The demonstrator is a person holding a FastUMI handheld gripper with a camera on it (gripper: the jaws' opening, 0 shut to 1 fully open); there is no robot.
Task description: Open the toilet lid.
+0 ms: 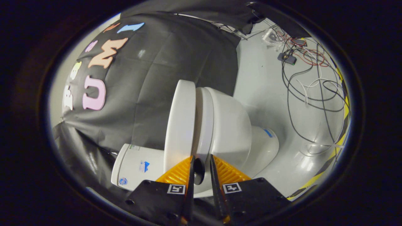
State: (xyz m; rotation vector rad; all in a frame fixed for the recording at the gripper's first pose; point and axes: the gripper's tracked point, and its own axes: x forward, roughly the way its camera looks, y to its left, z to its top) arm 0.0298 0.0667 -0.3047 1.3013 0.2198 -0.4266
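Note:
The white toilet appears turned on its side in the gripper view. Its lid (180, 125) stands a narrow gap away from the seat (203, 125), which rests on the bowl (230, 131). My gripper (201, 169) is right at the front edge of lid and seat. The fingers stand close together and parallel. A small black round piece (199, 171) and a strip of white rim lie between them, while the lid's broad face runs along the outer side of the left finger. Whether both fingers press on anything is hidden.
The tank (135, 166) lies beside the lid against the black cloth wall. Beyond the bowl is a glossy white floor (270, 94) with loose cables (311, 81) and a small device (287, 58). Yellow-black tape (337, 147) marks the floor's edge.

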